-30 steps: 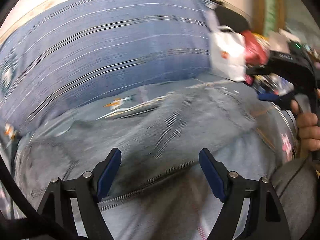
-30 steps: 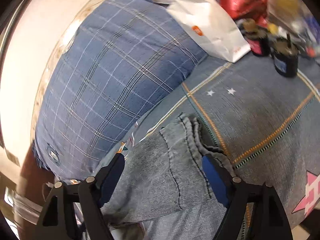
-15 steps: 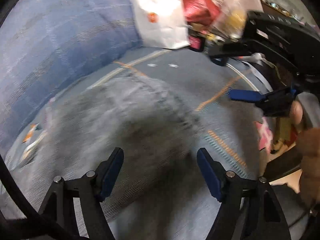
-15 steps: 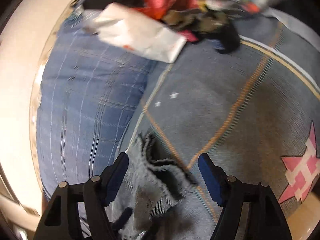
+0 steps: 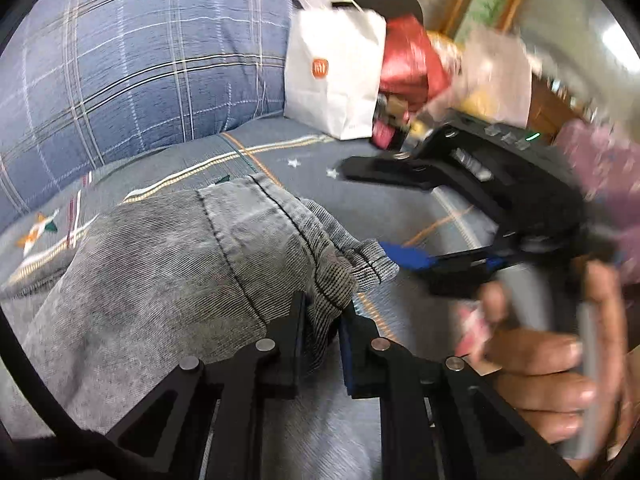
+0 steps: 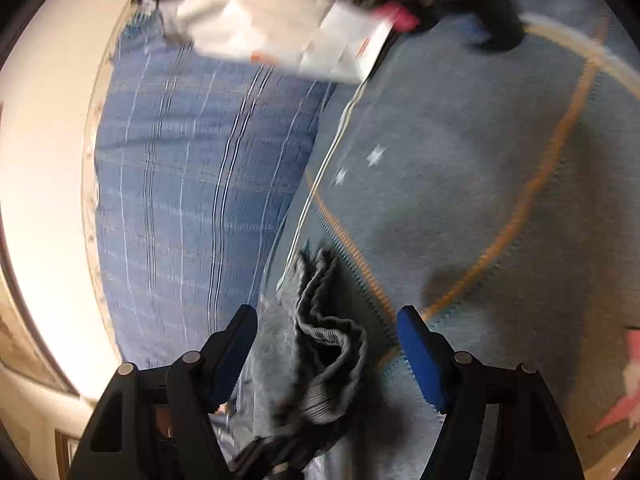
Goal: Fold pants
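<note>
Left gripper [image 5: 322, 312] was wide, now clamped on pants [image 5: 168, 264] waistband; right gripper [image 6: 326, 334] still wide. Background clutter blurred.

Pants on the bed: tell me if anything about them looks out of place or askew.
The grey pants are not flat. The ribbed waistband end is bunched and curled between the open fingers of the right hand-held gripper, while the left hand-held gripper pinches a nearby fold. Nothing looks torn or spilled.
</note>
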Demonstrator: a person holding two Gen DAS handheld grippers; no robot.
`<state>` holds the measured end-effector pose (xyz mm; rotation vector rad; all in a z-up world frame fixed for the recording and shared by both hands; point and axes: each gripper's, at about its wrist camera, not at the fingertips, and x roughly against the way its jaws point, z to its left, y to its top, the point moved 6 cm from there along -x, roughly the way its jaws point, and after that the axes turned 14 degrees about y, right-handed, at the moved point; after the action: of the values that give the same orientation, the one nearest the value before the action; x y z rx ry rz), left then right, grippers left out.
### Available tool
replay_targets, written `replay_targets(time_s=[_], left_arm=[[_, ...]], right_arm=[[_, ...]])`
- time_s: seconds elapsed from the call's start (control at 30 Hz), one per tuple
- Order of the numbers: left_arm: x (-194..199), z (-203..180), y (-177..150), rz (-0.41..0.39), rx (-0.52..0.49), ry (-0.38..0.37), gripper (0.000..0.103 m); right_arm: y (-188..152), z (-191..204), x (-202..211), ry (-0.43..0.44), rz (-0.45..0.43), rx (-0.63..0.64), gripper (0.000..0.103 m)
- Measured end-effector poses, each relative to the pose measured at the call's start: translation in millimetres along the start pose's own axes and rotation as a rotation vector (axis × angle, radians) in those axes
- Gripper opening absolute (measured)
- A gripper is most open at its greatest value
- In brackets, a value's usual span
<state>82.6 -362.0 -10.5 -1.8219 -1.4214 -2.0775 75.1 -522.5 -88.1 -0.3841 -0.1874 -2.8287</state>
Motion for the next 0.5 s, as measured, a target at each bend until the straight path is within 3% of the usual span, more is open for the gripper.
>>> replay_targets(time_s=[0.1,0.2,0.27,0.3,0.33,0.5], left_arm=[[-3,-7,-3,0.025,0.005,-0.032,0.015],[-10,-9,-9,0.041,0.009,-0.046,0.015],[-12,-7,-12,0.052,0.040,-0.065,0.015],[-11,-5,-13,0.053,0.055,-0.068,0.014],[-7,-3,-15,0.051,0.074,-0.073,0.014],[16,15,-12,0.042,0.203,-0.119,0.014]], right_arm=[[-8,14,-33,0.092,0.132,0.013,0.075],[-14,23,-46,0.004,0.175,0.119,0.074],[-17,22,-49,-0.053,0.185,0.162,0.044],[-18,19,-50,-0.085,0.185,0.173,0.022],[-19,17,-50,-0.096,0.186,0.177,0.014],[-26,35,-48,0.007,0.174,0.234,0.011]])
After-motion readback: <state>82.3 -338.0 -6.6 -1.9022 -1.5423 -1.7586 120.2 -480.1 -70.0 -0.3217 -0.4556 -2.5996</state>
